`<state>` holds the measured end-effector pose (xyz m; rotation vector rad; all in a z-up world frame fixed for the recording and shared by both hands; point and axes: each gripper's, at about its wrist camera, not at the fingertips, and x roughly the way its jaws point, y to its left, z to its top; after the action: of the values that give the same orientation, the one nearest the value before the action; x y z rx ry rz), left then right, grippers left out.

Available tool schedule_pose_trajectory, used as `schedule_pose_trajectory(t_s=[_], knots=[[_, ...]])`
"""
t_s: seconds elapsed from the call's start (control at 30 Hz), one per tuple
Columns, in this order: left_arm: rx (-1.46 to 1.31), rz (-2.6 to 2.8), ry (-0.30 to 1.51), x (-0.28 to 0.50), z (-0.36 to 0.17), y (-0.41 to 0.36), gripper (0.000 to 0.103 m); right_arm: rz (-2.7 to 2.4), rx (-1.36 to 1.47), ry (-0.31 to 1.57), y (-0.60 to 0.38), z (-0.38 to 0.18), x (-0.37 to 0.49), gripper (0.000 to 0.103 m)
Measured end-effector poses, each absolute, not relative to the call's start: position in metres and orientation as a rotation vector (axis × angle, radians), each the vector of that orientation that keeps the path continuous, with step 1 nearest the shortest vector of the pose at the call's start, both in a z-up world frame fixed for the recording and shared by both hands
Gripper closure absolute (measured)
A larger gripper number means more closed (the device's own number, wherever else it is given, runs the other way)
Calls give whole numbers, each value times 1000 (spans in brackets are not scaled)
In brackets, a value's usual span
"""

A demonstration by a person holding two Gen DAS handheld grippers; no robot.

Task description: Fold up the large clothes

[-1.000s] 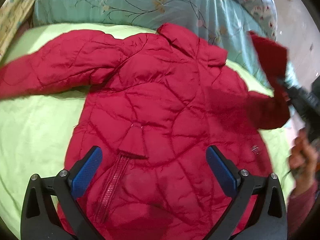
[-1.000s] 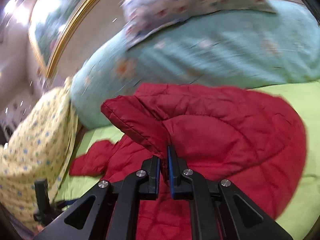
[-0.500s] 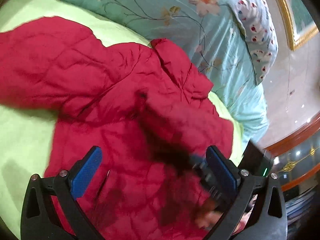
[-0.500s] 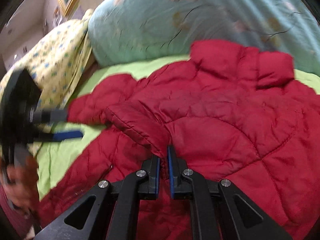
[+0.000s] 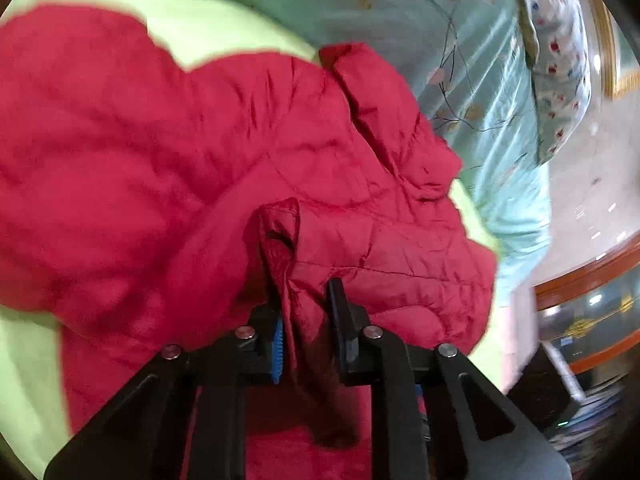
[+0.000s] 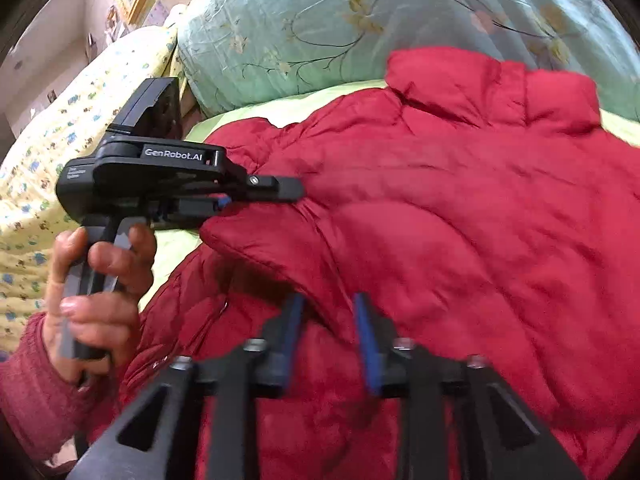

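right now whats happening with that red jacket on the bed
A person is folding a red puffer jacket spread on a green sheet. The left tool has just closed on the cuff of the sleeve folded across the body. The right tool has just opened, letting that sleeve go; nothing is pinched between its pads now. The left hand shows in the right wrist view, squeezing its handle.

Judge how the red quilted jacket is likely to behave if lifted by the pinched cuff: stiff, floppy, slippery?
Probably floppy: the red jacket creases and drapes over the green sheet. Its sheen suggests a slippery shell, so the cuff might slide in the left gripper. The puffy quilting looks light for its bulk.
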<state>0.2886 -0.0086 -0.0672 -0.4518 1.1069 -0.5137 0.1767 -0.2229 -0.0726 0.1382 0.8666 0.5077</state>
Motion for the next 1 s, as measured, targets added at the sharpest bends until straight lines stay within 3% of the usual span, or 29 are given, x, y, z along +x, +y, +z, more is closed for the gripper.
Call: schedule_pose_trajectory(t_s=[0.13,0.33,0.47,0.7,0.83,1.0], knots=[[-237,-415,1018,284,-49,-12,87,421,159,817,-258,-57,160,63],[18,-305,946,271,-50,-34,83,162,218,762,-320,-49,171,52],[-7,-305,895,253,-37,-23,77,119,267,858,-335,-77,194,54],[-99,-366,800,220,-5,-11,77,92,257,881,-332,-95,199,53],[-90,-441,865,220,-19,-36,77,89,257,883,-331,-96,201,53],[-14,-348,995,245,-73,-57,77,104,276,887,-333,-90,199,53]])
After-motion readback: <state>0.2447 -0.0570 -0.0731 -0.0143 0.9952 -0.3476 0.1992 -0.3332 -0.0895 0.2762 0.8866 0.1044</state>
